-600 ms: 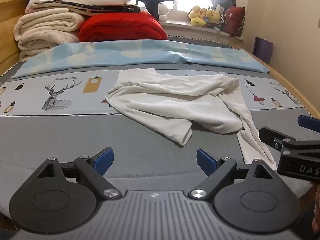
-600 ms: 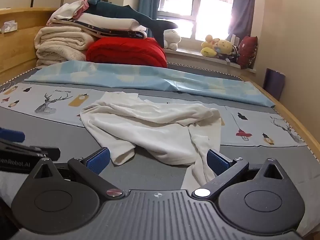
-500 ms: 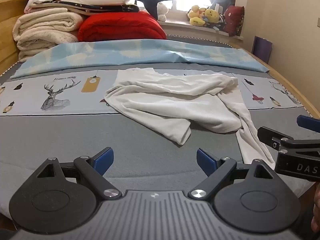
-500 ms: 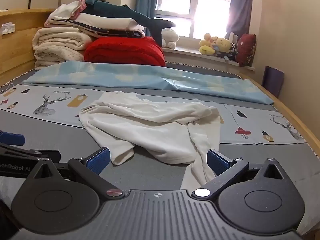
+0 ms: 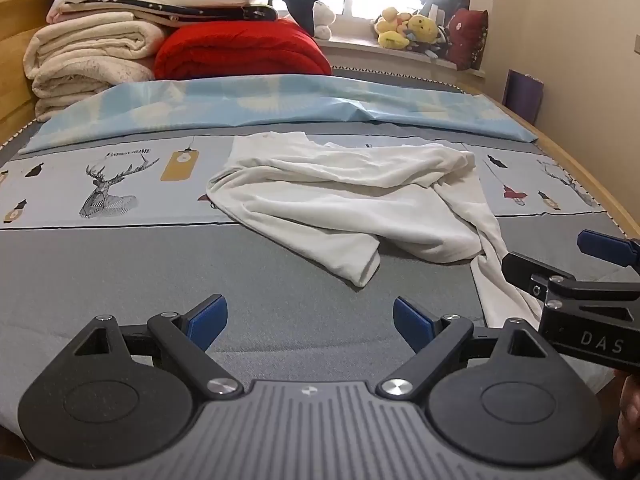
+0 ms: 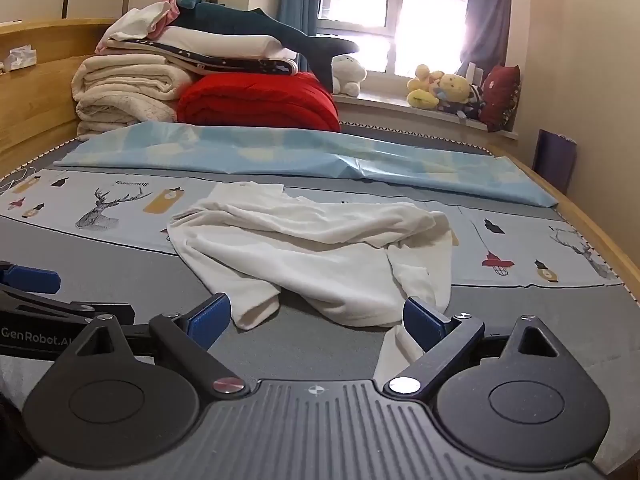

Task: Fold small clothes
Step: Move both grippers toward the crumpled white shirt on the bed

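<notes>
Surface: a bed point(image 5: 120, 280) with a grey cover fills the lower and middle part of both views; a pale printed band with a stag drawing point(image 5: 108, 188) crosses it at mid-frame

Garment: a white garment point(image 5: 352, 200) lies crumpled on the bed, centre of the left wrist view, partly on the printed band and partly on the grey; unfolded, with several loose creases

Garment, near end: one rounded fold points toward the lower centre of the frame; a long narrow strip trails down to the lower right, toward the right gripper

Left gripper point(image 5: 310, 318): jaws spread wide, blue pads well apart, nothing between them; it hangs over bare grey cover, short of the garment

Right gripper point(image 6: 316, 316): jaws spread wide, nothing gripped; the garment's near folds show in the gap between the pads, and the trailing strip runs just beside the right-hand pad; contact cannot be told

Grippers, relation: each shows at the side edge of the other's view, side by side

Hand: part of a hand point(image 5: 626, 420) at the lower right edge of the left wrist view

Background, upper left: stacked folded blankets point(image 5: 92, 52), a red quilt point(image 5: 240, 52) beside them

Background, upper right: soft toys point(image 5: 408, 32) on the window sill

Beyond garment: a light blue sheet point(image 5: 280, 100) lies across the bed
</notes>
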### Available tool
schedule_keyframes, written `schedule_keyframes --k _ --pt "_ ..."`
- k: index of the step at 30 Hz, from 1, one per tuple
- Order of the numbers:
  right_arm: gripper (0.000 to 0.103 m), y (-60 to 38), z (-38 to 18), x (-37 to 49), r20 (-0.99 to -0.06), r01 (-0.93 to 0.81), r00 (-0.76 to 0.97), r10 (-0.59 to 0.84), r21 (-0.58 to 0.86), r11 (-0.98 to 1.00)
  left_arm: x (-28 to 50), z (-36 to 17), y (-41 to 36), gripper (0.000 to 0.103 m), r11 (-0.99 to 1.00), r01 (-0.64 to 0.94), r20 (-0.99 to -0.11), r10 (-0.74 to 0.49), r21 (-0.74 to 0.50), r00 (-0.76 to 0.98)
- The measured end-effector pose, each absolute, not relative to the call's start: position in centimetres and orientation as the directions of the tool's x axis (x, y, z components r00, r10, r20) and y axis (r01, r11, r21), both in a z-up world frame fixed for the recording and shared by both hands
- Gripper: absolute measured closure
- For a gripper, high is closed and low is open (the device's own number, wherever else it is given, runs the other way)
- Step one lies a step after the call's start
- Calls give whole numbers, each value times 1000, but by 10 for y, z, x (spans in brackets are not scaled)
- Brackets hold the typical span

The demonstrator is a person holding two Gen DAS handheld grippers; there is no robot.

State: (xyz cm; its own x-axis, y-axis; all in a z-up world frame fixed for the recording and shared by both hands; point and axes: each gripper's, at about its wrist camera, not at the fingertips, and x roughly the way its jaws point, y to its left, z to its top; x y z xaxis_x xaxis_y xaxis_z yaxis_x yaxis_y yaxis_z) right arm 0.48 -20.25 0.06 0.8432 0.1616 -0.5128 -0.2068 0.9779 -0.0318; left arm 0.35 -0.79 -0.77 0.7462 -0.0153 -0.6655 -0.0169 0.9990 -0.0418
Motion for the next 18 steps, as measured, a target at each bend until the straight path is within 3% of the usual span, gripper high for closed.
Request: schedule_keyframes --k 18 --pt "7 -201 2 2 -501 -223 847 176 -34 974 6 -10 -8 10 999 -10 -667 -28 -53 745"
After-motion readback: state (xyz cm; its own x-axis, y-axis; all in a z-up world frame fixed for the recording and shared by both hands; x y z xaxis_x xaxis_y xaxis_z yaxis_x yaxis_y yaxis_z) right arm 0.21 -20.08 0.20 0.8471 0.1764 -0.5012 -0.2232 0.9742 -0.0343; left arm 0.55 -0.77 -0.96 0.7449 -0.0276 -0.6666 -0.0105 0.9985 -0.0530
